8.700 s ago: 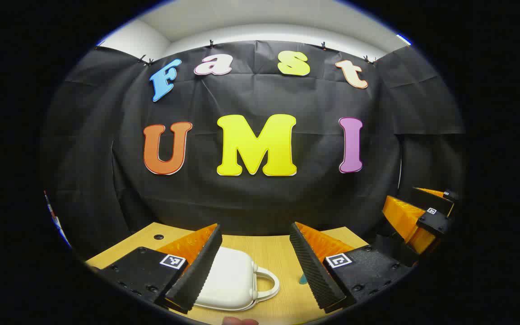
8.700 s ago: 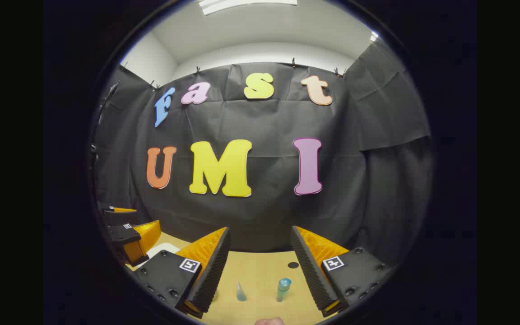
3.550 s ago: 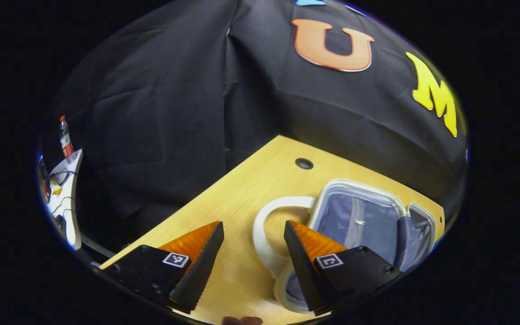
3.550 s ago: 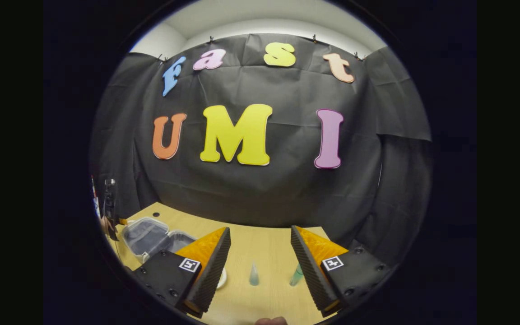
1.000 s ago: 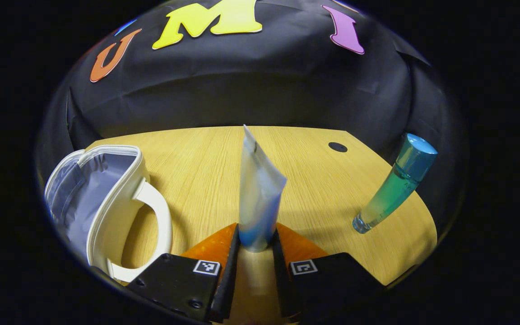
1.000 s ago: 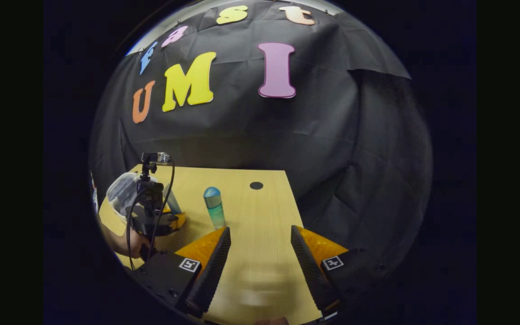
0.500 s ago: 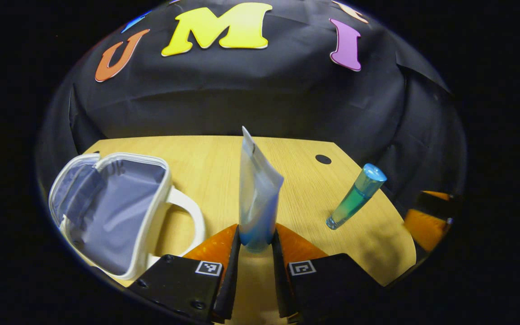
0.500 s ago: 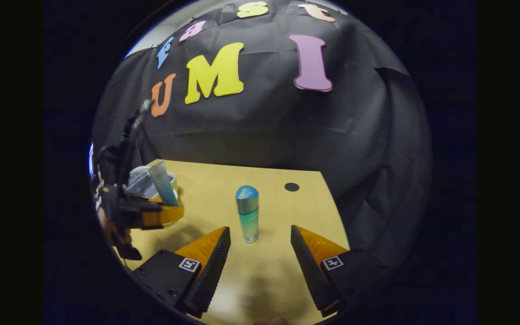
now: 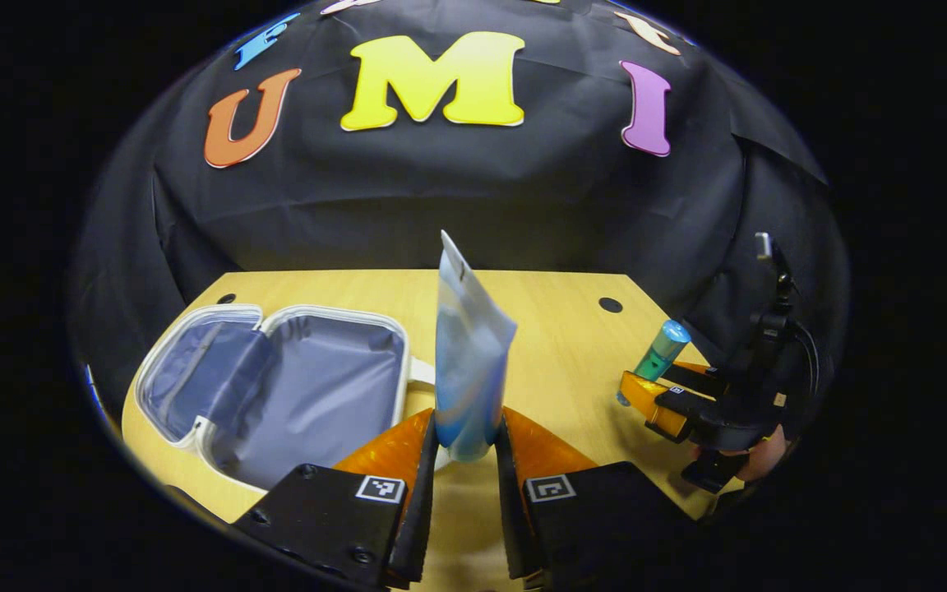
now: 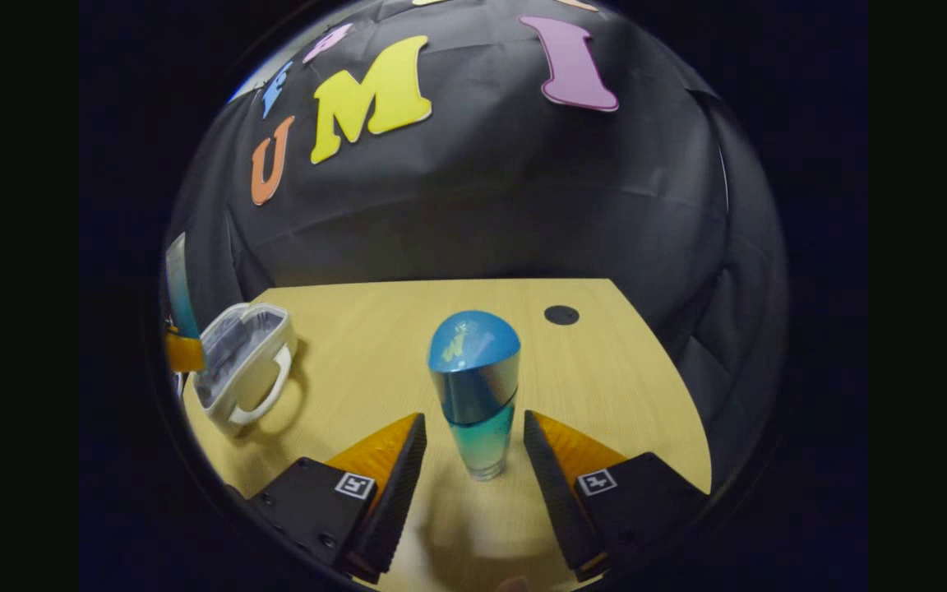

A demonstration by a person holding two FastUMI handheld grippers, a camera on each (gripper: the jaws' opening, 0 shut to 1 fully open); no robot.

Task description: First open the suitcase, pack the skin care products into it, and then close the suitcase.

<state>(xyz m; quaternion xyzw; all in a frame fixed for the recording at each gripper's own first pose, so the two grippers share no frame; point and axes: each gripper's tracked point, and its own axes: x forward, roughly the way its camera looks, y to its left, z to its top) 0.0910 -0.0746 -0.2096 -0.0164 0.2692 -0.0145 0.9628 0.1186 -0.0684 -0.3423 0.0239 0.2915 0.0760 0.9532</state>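
My left gripper (image 9: 467, 423) is shut on the lower end of a pale blue tube (image 9: 469, 345), which stands upright above the table. Just left of it lies the small white suitcase (image 9: 194, 427), open, with its grey lining showing. The right gripper view shows the same suitcase (image 10: 264, 386) and tube (image 10: 178, 288) at the far left. A teal bottle with a blue cap (image 10: 476, 386) stands upright on the table between the fingers of my right gripper (image 10: 473, 421), which is open with a gap on each side. The left gripper view shows that bottle (image 9: 658, 352) and right gripper (image 9: 675, 395) at the right.
The wooden table (image 9: 556, 329) has a round cable hole (image 9: 610, 305) near its back right corner; the right gripper view shows the same hole (image 10: 561, 314). A hand (image 9: 757, 459) holds the right gripper at the table's right edge. Black cloth walls stand close behind.
The left gripper has carried the tube toward the open suitcase, which now lies just beside it. The right gripper has moved forward, so the teal bottle now stands between its fingers.
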